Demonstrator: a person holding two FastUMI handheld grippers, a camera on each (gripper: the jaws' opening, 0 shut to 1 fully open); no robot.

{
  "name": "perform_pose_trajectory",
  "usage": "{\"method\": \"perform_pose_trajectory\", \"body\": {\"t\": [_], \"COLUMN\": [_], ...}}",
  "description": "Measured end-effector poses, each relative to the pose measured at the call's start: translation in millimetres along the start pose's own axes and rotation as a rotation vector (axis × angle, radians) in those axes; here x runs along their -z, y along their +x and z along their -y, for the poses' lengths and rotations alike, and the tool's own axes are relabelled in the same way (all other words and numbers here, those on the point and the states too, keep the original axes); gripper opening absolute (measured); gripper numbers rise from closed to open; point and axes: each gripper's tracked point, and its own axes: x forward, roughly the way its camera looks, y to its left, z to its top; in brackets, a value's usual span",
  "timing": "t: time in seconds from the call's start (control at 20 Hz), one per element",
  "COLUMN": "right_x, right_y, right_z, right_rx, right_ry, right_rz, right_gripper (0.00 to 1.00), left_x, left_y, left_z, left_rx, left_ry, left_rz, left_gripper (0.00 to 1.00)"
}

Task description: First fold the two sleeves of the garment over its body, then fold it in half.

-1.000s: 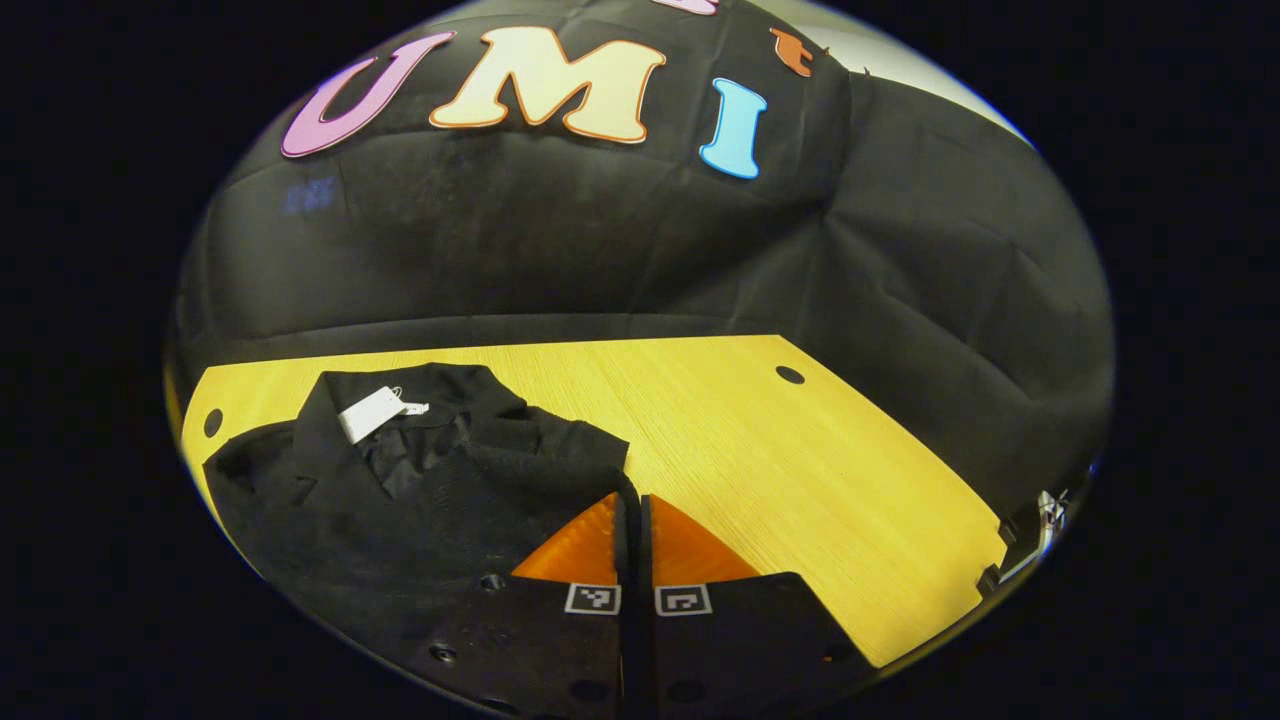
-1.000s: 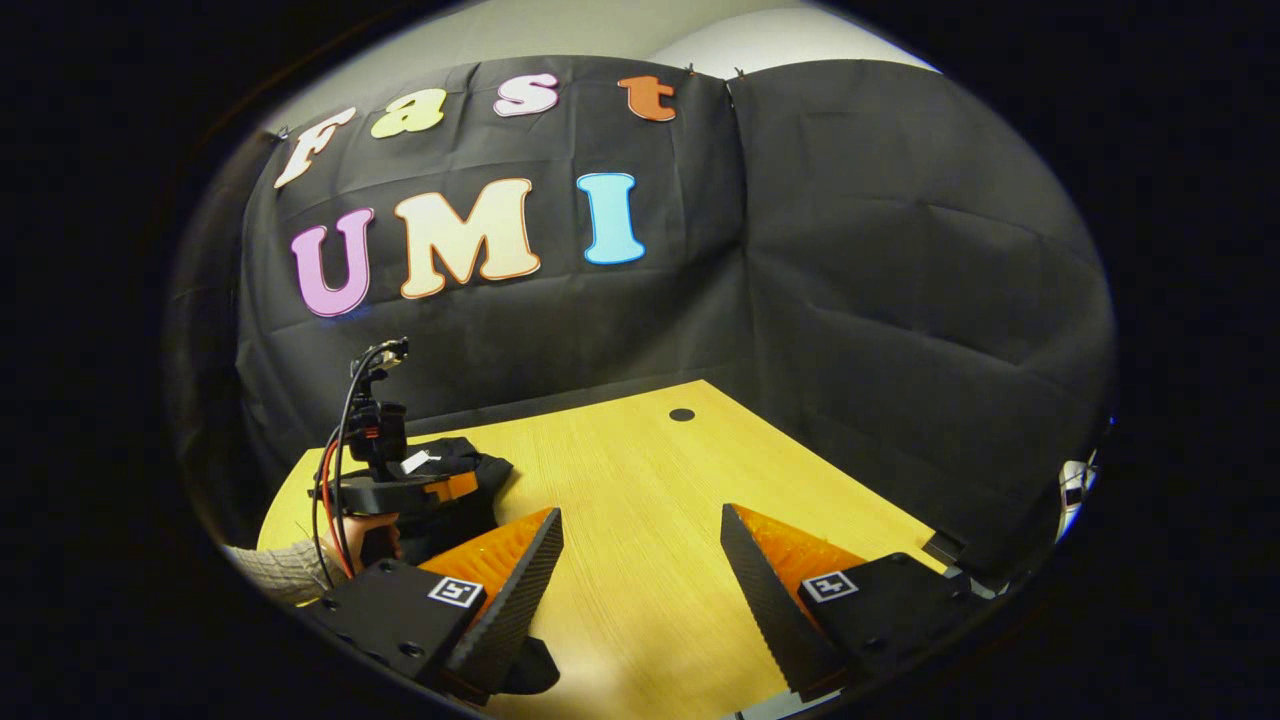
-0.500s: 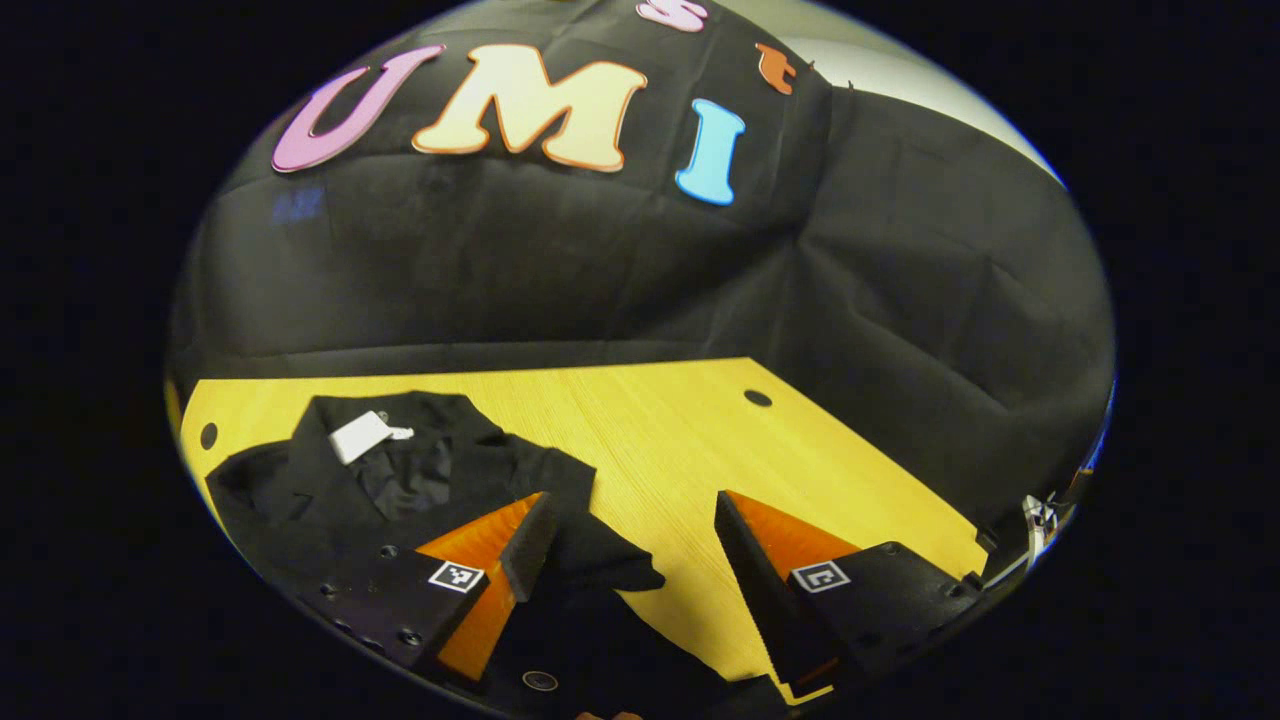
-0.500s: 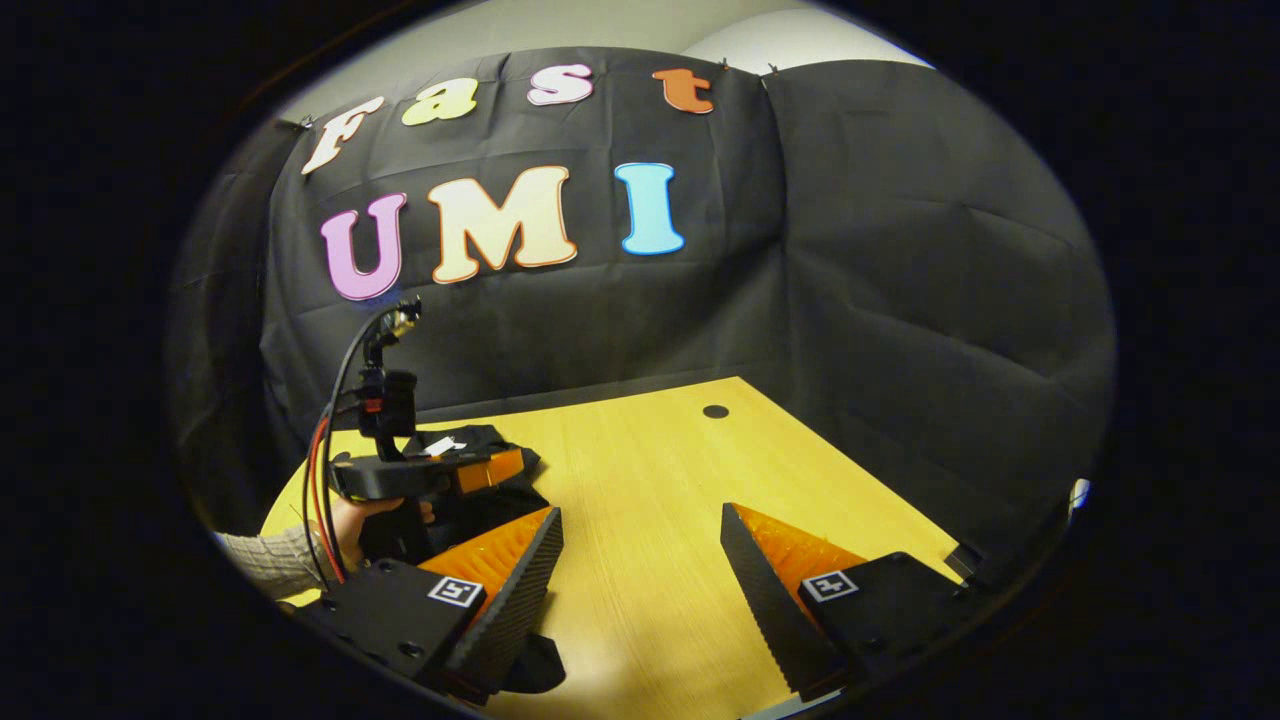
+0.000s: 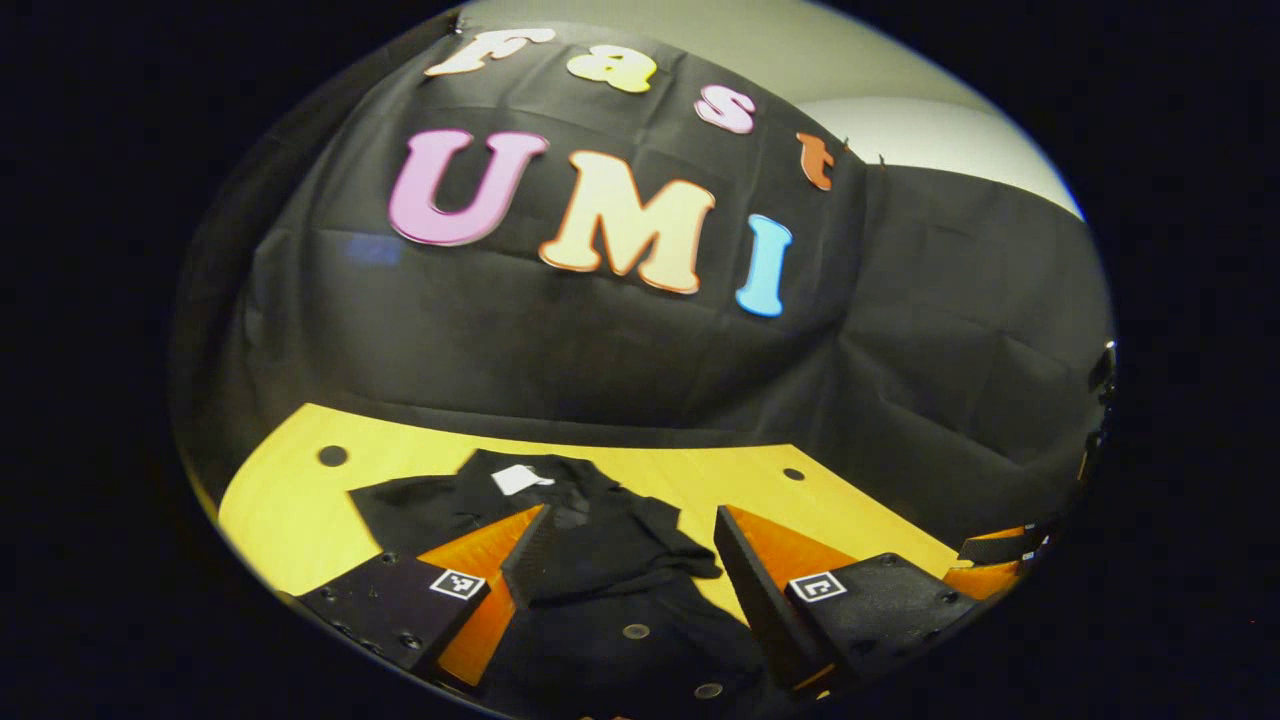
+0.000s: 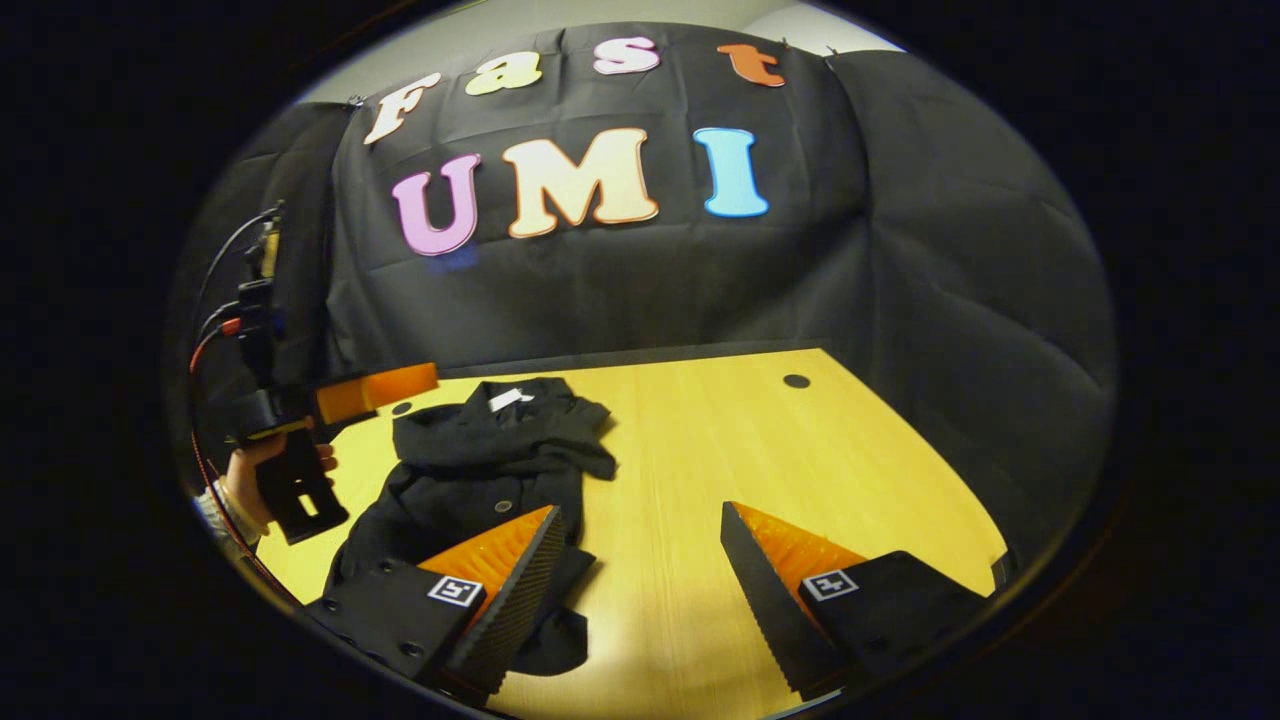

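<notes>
One black garment [image 5: 600, 545] lies on my wooden counter [image 5: 290, 510], with one white tag [image 5: 515, 479] at its collar and two buttons down the front. My left claw [image 5: 625, 565] is released, holding nothing, the garment just ahead between its fingers. My right claw [image 6: 640, 560] is released too, the garment [image 6: 490, 455] off to its left. The right gripper view adds my left claw [image 6: 375, 390], raised beside the garment, and the hand [image 6: 255, 475] holding it.

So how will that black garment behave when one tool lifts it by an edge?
Probably floppy: the black garment lies rumpled on the wooden table, with a sleeve draped loosely over its body. It looks thin, so likely light. It may drag and bunch rather than slide flat, shifting the white tag.
</notes>
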Motion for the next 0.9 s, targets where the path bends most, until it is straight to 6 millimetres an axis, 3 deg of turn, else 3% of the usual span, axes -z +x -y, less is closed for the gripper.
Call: {"method": "perform_pose_trajectory", "body": {"t": [0.1, 0.2, 0.35, 0.4, 0.5, 0.6, 0.8, 0.9], "right_x": [10.1, 23.3, 55.4, 65.2, 84.0, 107.5, 152.8, 165.8], "right_y": [4.2, 6.6, 12.9, 14.4, 14.9, 15.3, 18.9, 25.2], "right_z": [-8.8, -17.9, -33.2, -38.6, -46.5, -52.3, -62.2, -67.9], "right_rx": [-0.04, -0.082, -0.15, -0.17, -0.204, -0.227, -0.261, -0.276], "right_ry": [-0.018, -0.04, -0.07, -0.082, -0.113, -0.144, -0.177, -0.175], "right_rz": [-0.019, -0.042, -0.119, -0.138, -0.171, -0.209, -0.3, -0.325], "right_gripper": [0.99, 1.0, 1.0, 1.0, 1.0, 0.98, 1.0, 1.0], "left_x": [14.6, 44.7, 90.5, 83.3, 116.9, 137.5, 185.6, 199.9], "left_y": [-35.0, -72.7, -124.7, -132.3, -165.1, -192.1, -219.7, -227.3], "left_z": [-32.1, -60.3, -72.7, -49.2, -44.7, -36.6, -23.7, -20.9], "left_rx": [-0.108, -0.219, -0.318, -0.343, -0.384, -0.407, -0.424, -0.431], "left_ry": [0.039, 0.06, 0.013, -0.008, -0.035, -0.056, -0.092, -0.094], "left_rz": [-0.018, -0.081, -0.162, -0.197, -0.279, -0.313, -0.396, -0.42], "left_gripper": [0.94, 0.94, 0.94, 0.94, 0.94, 0.95, 0.95, 0.96]}}
